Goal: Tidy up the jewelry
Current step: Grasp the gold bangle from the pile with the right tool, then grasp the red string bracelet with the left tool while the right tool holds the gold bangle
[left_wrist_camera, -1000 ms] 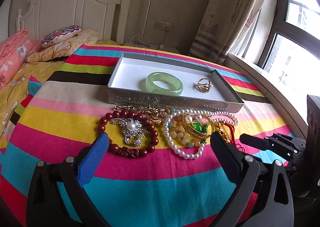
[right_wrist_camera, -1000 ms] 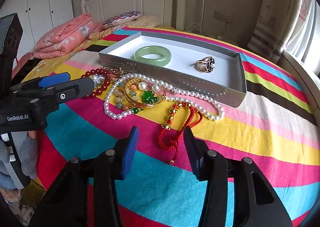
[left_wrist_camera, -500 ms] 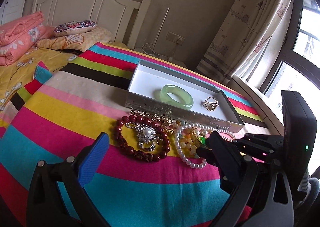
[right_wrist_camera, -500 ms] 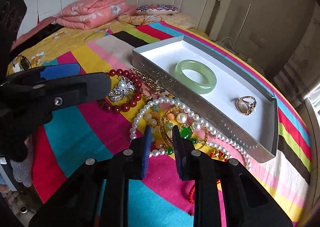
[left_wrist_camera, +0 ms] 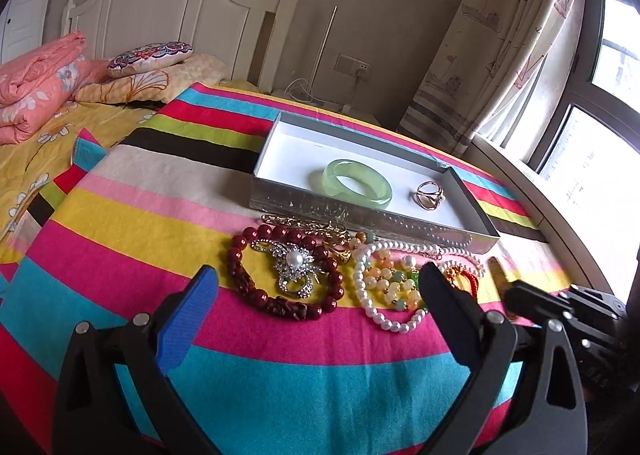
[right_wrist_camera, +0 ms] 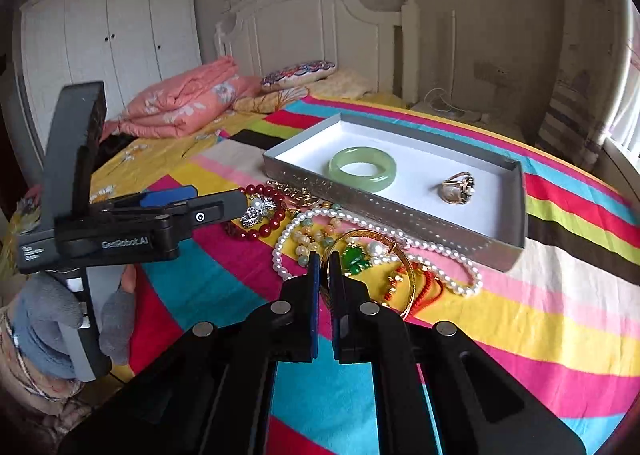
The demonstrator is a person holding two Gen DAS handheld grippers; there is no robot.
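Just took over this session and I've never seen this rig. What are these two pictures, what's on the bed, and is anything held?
A person holds two two-finger grippers, each carrying a forward-looking fisheye camera. One picture is from the left gripper, open above the bedspread. The other is from the right gripper, whose jaws have just closed, seemingly on the gold bangle. The tray holds a green bangle and a ring. A red bead bracelet, brooch and pearl necklace lie before it.

"GenRobot.AI" is printed in pale letters on the black body of the left tongs (right_wrist_camera: 230,203), seen in the right wrist view. A small label beside it is too blurred to be read.
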